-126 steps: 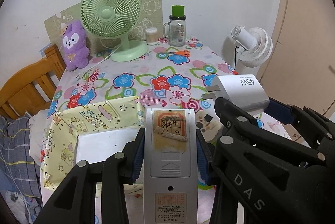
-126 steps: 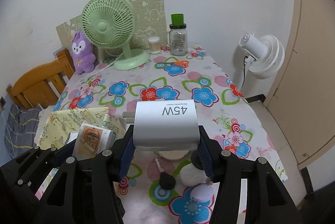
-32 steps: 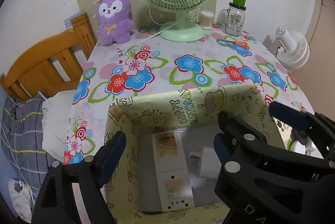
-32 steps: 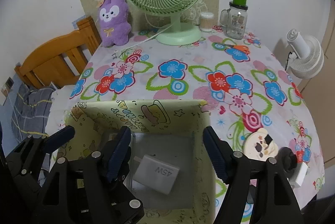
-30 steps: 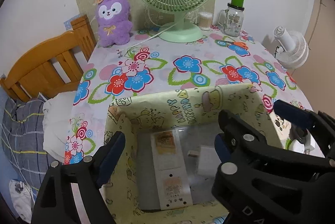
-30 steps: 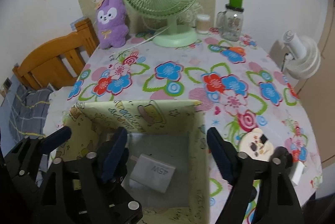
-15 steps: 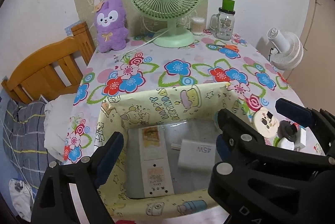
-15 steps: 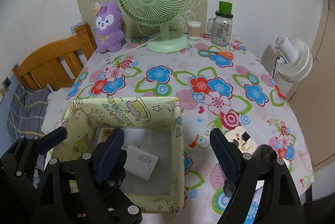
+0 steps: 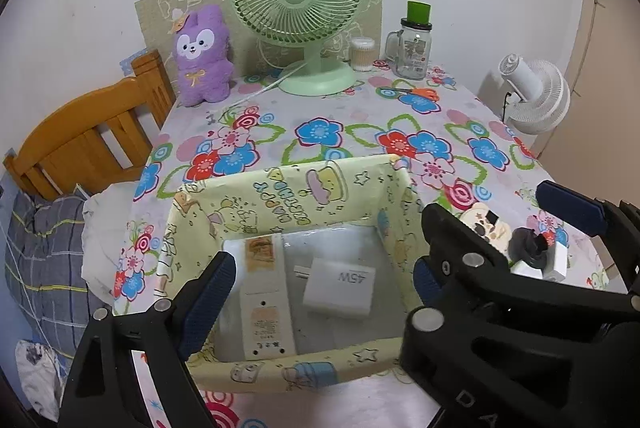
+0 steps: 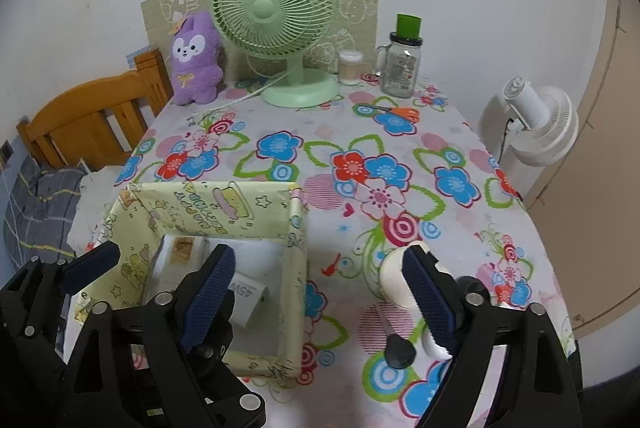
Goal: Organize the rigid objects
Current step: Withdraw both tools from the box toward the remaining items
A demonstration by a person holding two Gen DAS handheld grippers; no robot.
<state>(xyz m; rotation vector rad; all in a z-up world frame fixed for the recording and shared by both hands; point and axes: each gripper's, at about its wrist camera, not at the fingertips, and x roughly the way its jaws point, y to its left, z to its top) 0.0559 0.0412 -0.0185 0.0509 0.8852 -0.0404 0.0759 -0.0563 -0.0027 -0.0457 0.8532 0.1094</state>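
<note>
A yellow cartoon-print storage box [image 9: 292, 190] [image 10: 296, 228] stands near the table's front edge. Inside it lie a white remote control [image 9: 264, 292] [image 10: 180, 252] and a white 45W charger [image 9: 340, 288] [image 10: 248, 298]. My left gripper [image 9: 324, 288] is open and empty above the box. My right gripper [image 10: 320, 292] is open and empty, above the box's right wall. To the right of the box lie a round white case [image 9: 484, 224] [image 10: 394, 280], a black knob [image 9: 528, 242] [image 10: 398, 348] and small white pieces [image 9: 558, 260].
At the back stand a green desk fan [image 10: 276, 16], a purple plush [image 10: 194, 58], a jar with a green lid [image 10: 400, 62], a cotton-swab tub [image 10: 350, 68] and orange scissors [image 10: 404, 113]. A wooden chair [image 10: 92, 120] is left, a white fan [image 10: 536, 124] right.
Both grippers let go of the remote and the charger into the box, then lifted and drew back. The right gripper has shifted right, toward the small objects.
</note>
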